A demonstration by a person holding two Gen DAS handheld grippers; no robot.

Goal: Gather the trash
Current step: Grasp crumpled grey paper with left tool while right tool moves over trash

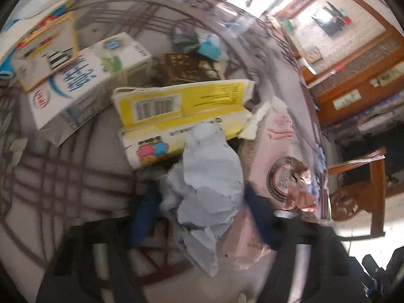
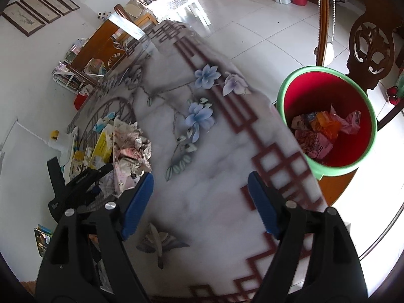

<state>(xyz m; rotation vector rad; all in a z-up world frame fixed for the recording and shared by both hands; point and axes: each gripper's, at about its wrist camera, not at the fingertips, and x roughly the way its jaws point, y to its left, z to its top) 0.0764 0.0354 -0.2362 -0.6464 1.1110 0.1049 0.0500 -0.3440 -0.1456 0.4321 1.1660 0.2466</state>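
1. Left gripper point(image 1: 202, 209) clamps the crumpled paper wad point(image 1: 207, 176) over the table litter, beside the yellow box point(image 1: 181, 116); keep the squeeze firm while carrying.
2. Right gripper point(image 2: 200, 202) hangs open, empty, above the table point(image 2: 202, 151).
3. Red bucket point(image 2: 325, 121) sits past the table edge, already holding wrappers: release the wad over its middle.

Left tool point(image 1: 202, 217) clamped on crumpled paper point(image 1: 209, 176), right tool point(image 2: 199, 202) spread wide
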